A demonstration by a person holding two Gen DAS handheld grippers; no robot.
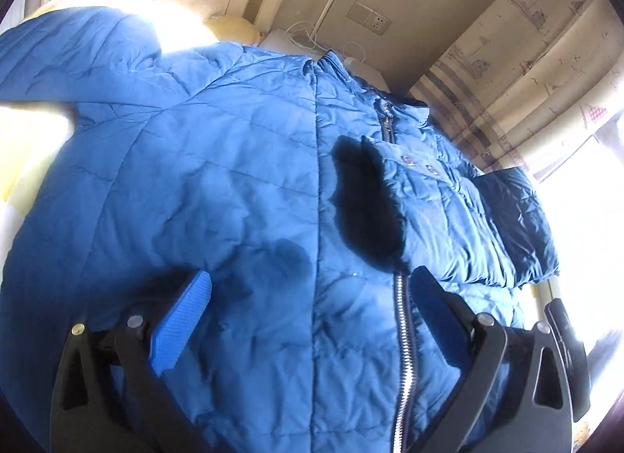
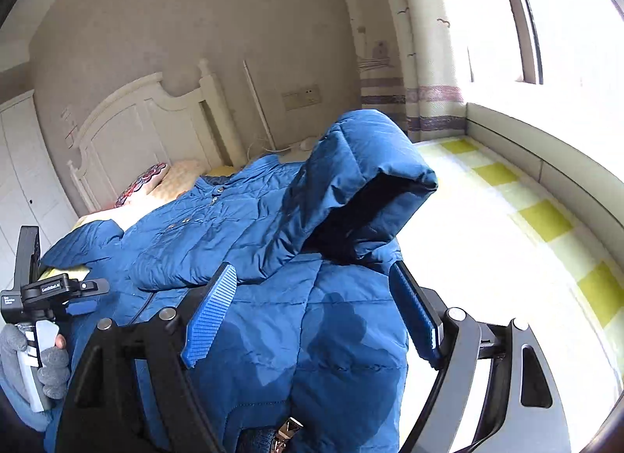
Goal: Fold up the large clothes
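A large blue quilted jacket [image 1: 241, 188] lies spread on the bed, with its silver zipper [image 1: 403, 336] running down the front. In the right wrist view one sleeve [image 2: 351, 180] of the jacket [image 2: 331, 336] is folded over the body, its dark cuff opening facing right. My left gripper [image 1: 310, 293] hovers open just over the jacket front, one blue pad on each side of the zipper area. My right gripper [image 2: 312, 297] is open too, with the jacket's fabric beneath and between its fingers [image 2: 210, 316] but not pinched. A gloved hand [image 2: 50, 367] holds the left gripper at the left edge.
The bed's yellow-and-white checked sheet [image 2: 507, 238] shows to the right of the jacket. Pillows [image 2: 171, 180] and a white headboard [image 2: 128, 121] stand at the far end. A patterned curtain [image 2: 421, 63], a window ledge [image 2: 546, 141] and a bright window border the right side.
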